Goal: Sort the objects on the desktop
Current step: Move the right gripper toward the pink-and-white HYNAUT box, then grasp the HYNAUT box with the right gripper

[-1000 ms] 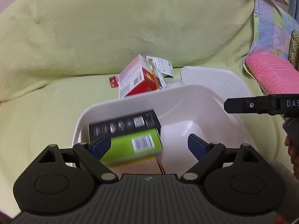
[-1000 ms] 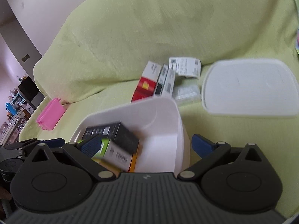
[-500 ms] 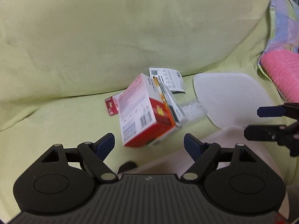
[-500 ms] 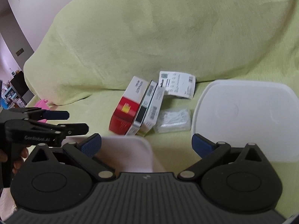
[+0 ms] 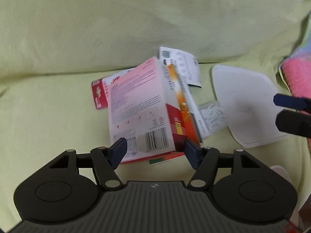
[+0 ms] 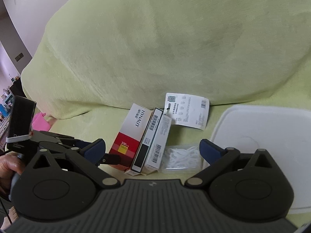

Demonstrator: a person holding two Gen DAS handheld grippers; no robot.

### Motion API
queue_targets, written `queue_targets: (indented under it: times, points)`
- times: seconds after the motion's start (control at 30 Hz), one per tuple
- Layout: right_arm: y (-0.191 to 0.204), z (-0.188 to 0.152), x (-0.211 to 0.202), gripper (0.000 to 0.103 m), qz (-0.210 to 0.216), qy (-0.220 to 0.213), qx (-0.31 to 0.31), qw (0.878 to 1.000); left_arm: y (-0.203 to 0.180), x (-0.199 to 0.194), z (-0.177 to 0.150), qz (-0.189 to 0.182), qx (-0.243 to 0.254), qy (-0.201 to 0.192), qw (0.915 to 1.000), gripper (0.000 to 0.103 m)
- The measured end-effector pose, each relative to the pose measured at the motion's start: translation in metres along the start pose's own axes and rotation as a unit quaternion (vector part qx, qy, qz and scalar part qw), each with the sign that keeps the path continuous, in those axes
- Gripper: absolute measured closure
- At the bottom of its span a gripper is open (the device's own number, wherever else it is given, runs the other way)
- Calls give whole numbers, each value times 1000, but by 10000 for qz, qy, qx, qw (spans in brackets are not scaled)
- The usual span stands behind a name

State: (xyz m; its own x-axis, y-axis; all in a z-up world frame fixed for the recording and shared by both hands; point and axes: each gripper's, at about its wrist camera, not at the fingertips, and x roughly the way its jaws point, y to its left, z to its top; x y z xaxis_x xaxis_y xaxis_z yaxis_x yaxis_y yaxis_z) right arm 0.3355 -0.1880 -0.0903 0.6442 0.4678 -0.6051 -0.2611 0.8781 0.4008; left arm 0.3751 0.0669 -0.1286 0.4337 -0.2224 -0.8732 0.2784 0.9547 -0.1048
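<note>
On the green sofa seat, a red-and-white box leans against two slim white boxes. My left gripper is open. Its fingertips stand on either side of this box's near end, right at it, without clamping. The right gripper is open and empty, hovering just short of the slim boxes and a clear bag of white bits. A printed paper tag lies behind them. A small red card pokes out from under the box.
A white plastic lid lies flat to the right of the pile. The green sofa back rises behind. A pink cushion is at the far right. A hand holds the left gripper, which carries a black device.
Both grippers moved forward from over the white bin, which has left view. The left gripper came up to the red-and-white box and its fingers narrowed around it.
</note>
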Motion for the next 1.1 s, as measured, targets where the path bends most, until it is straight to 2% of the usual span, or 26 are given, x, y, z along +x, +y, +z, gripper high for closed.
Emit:
queue_targets:
  times: [0.07, 0.27, 0.43, 0.63, 0.83, 0.93, 1.1]
  points:
    - [5, 4, 9, 1, 116, 95, 100, 9998, 11, 1, -3, 32, -154, 8, 9999, 48]
    - [19, 14, 36, 1, 463, 379, 399, 9974, 45, -1, -14, 180, -478, -55, 9987, 50]
    - [29, 21, 62, 1, 695, 667, 788, 9922, 56, -5, -17, 47, -283, -1, 9996, 50]
    - [34, 19, 112, 1, 716, 1239, 1874, 9718, 68, -14, -22, 126, 29, -134, 9998, 49]
    - [38, 17, 162, 1, 721, 1789, 2925, 9366, 85, -13, -26, 199, 185, -145, 9995, 50]
    - [40, 7, 179, 1, 359, 1848, 3051, 9335, 90, -12, -26, 197, 182, -145, 9995, 50]
    - [49, 7, 197, 1, 109, 1971, 3179, 9273, 101, -8, -24, 347, 378, -202, 9985, 50]
